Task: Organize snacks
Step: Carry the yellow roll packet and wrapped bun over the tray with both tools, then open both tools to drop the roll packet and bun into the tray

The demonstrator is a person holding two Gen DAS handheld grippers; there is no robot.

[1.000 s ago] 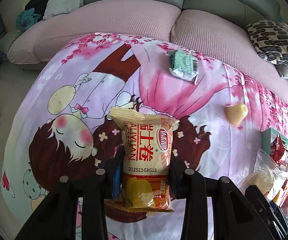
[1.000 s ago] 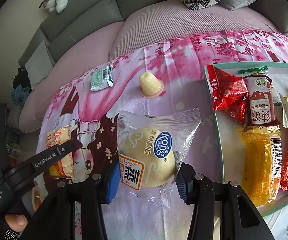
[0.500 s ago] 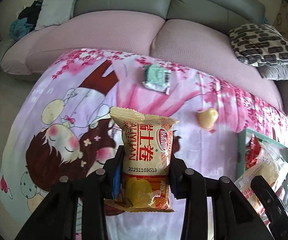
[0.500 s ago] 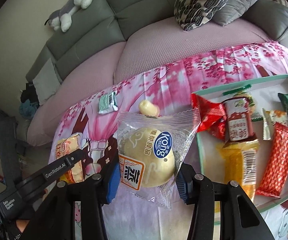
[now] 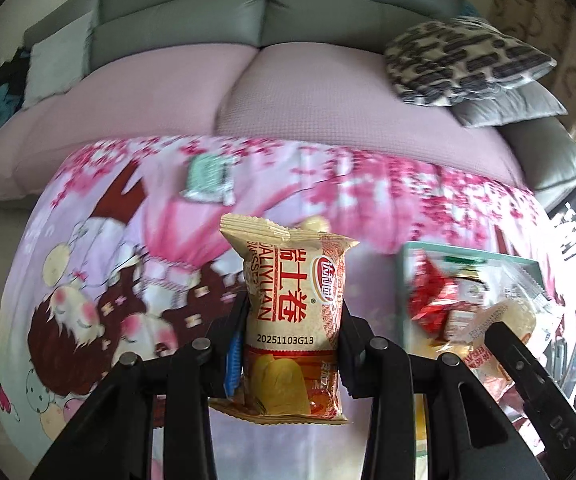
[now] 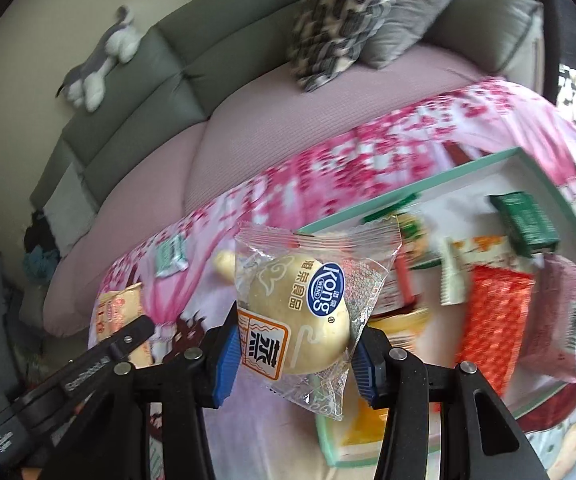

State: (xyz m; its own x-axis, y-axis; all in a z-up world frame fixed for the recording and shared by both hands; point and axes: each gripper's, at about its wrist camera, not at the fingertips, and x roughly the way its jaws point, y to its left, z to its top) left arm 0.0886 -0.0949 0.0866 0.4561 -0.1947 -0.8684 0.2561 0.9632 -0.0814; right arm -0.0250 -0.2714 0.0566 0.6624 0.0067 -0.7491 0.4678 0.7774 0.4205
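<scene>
My left gripper (image 5: 290,344) is shut on a tan and red snack pack (image 5: 294,320), held upright above the cartoon-print cloth. My right gripper (image 6: 294,354) is shut on a clear-wrapped pale bun (image 6: 308,312), raised over the left end of the green-rimmed tray (image 6: 420,196). The tray (image 5: 468,252) shows at the right in the left wrist view, with red packets inside. The left gripper (image 6: 123,344) and its pack (image 6: 117,312) appear at the left in the right wrist view. The bun (image 5: 504,320) and the right gripper's arm show at the right in the left wrist view.
A mint-green packet (image 5: 207,178) and a pale jelly cup (image 6: 223,262) lie on the cloth toward the sofa. The tray holds several packets, among them an orange-red one (image 6: 496,320) and a dark green one (image 6: 524,224). Cushions (image 5: 464,60) and a plush toy (image 6: 99,64) rest on the sofa.
Both grippers have risen and swung right toward the tray, each keeping its snack. The tray now sits much closer under the right gripper.
</scene>
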